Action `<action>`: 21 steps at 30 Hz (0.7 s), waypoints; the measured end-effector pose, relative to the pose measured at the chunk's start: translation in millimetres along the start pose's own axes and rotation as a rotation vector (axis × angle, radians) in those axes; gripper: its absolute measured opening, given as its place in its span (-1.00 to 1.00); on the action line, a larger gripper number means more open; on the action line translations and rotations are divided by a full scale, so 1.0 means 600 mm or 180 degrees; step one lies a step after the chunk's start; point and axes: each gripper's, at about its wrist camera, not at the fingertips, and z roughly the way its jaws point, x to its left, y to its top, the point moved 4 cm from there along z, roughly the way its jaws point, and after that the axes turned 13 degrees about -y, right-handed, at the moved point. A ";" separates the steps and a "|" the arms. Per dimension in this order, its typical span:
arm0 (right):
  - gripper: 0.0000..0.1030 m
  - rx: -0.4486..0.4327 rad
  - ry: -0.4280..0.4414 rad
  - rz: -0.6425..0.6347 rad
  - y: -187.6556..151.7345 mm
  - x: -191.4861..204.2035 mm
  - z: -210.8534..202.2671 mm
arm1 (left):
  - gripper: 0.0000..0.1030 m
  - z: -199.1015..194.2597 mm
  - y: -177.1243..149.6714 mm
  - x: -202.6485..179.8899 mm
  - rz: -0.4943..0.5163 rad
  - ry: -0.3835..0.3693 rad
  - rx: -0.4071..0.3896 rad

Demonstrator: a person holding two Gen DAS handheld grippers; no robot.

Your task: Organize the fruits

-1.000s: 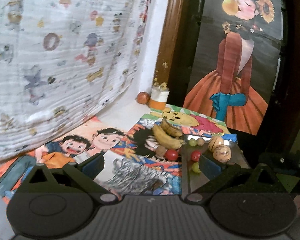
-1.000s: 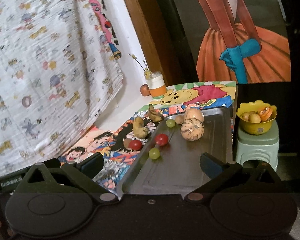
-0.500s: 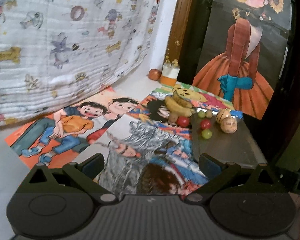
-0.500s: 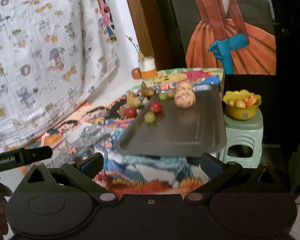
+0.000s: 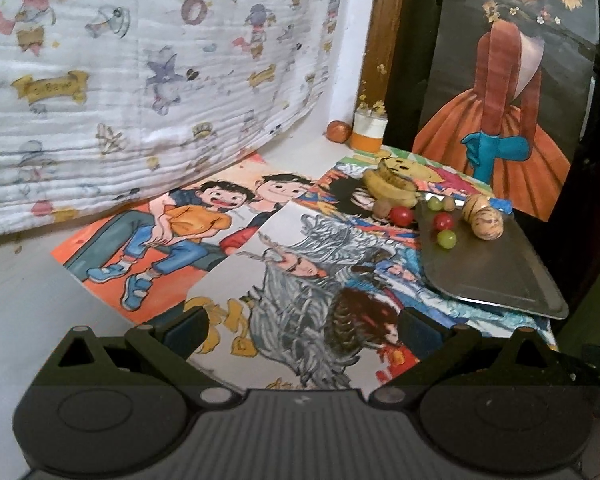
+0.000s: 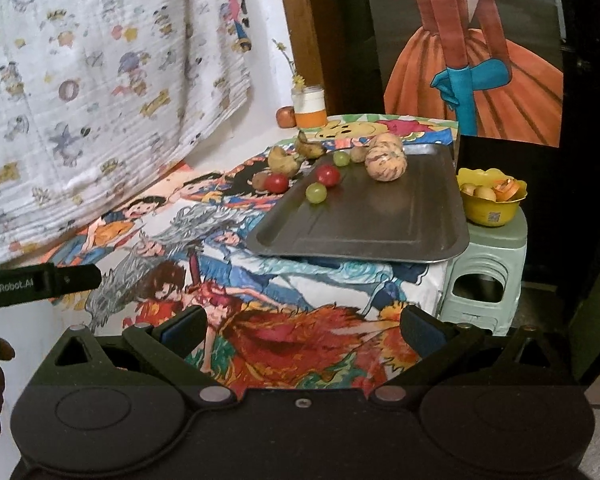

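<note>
my left gripper fingers spread, empty | my right gripper fingers spread, empty | metal tray with grapes, tomatoes well ahead of fingertips

Both grippers pulled back from tray.

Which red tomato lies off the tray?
The left red tomato, on the painted cloth beside a small brown fruit; the other red tomato sits on the tray.
</note>
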 end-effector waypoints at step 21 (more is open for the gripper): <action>0.99 -0.0349 0.0084 -0.0202 0.010 0.043 0.021 | 0.99 0.031 0.003 0.052 -0.0192 0.0214 0.0074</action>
